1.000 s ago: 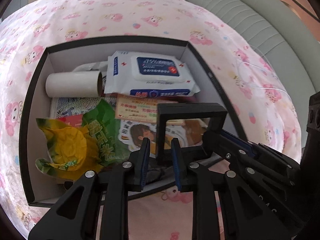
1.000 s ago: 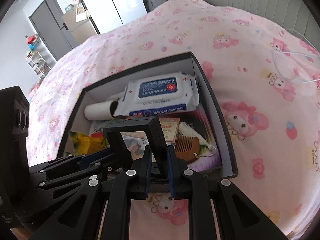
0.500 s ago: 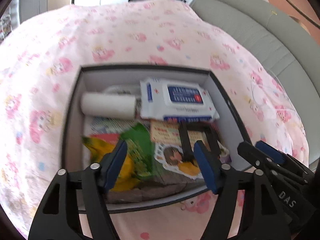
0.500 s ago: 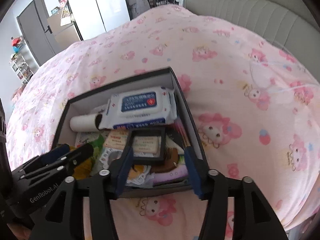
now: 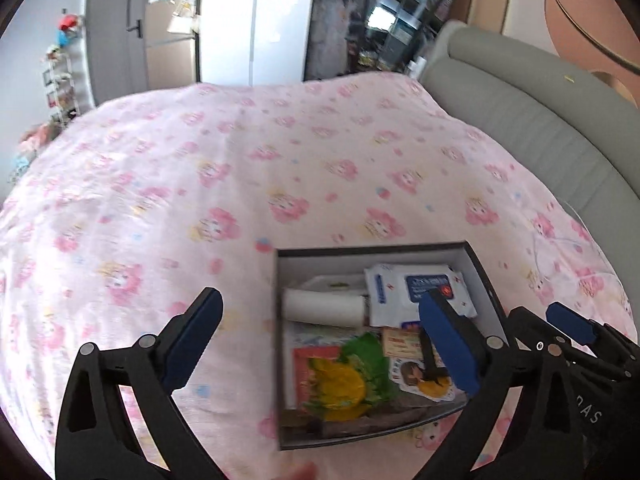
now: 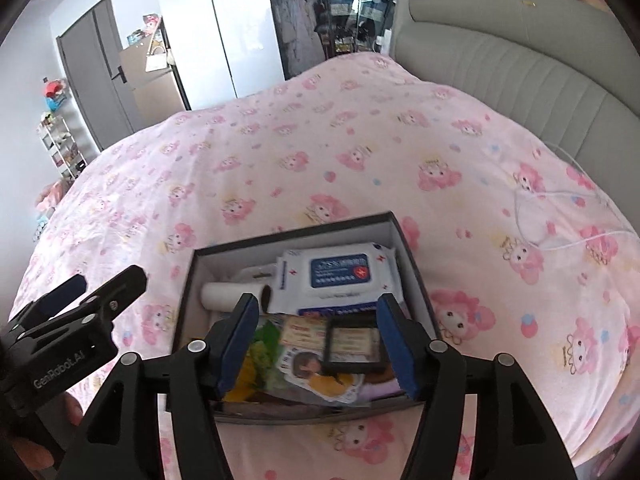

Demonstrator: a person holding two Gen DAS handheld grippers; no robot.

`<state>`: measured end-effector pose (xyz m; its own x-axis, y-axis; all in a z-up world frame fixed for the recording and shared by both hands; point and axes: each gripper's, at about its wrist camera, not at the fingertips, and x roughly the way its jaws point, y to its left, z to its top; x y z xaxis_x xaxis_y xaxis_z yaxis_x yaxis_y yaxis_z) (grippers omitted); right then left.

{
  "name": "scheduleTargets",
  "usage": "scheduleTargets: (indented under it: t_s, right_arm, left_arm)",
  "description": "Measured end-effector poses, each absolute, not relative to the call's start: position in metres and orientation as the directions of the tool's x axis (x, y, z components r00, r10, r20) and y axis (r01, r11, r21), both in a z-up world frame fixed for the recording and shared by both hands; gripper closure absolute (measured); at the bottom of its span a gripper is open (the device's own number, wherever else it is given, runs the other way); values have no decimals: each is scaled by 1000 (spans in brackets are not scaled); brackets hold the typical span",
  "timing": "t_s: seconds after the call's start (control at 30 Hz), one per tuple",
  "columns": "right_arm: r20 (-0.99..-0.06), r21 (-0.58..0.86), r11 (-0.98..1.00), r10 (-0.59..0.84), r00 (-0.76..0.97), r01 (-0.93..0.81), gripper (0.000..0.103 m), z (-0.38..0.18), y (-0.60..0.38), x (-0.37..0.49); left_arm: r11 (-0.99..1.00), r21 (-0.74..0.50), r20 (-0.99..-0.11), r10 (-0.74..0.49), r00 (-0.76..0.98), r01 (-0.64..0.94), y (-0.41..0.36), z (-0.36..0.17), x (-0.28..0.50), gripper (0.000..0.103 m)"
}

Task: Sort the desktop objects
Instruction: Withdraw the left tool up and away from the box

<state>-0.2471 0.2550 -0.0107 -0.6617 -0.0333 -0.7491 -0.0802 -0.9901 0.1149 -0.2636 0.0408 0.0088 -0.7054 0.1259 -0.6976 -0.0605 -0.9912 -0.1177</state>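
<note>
Pink bedspread (image 6: pixel 360 152) looks bare; wipes (image 6: pixel 336 276), roll (image 6: pixel 232 294), snack bags and frame (image 6: pixel 354 346) sit inside the box (image 6: pixel 416 280). Both left gripper (image 5: pixel 324 340) and right gripper (image 6: pixel 318 340) gape wide, empty. Sorting seems nearly finished.

Both wrist views look down over the box (image 5: pixel 486 280), sharing it.

Wide bed under a pale pink cotton sheet printed with pink cartoon characters (image 6: pixel 320 152), filling most of both views. Open black cardboard box with white inner walls (image 6: pixel 414 272) resting directly on the sheet at 6 o'clock. Thin white cable (image 6: pixel 560 240) looping across the fabric at 3 o'clock, well apart from the box.
</note>
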Motion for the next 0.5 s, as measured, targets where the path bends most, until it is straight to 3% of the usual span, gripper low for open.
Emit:
scheduleTargets:
  t_s: [0.27,0.5]
  right_arm:
    - [-747,121,-992,-61,-662,-46,38,10,222,-217]
    - [-687,100,-995,-65,-723,-6,36,37,203,-164]
  left_arm:
    - [-995,-91,-636,97,-766,-51,15,48,-208,1]
    - [-993,-106,-592,105,-799,-52,2,72,-153,1]
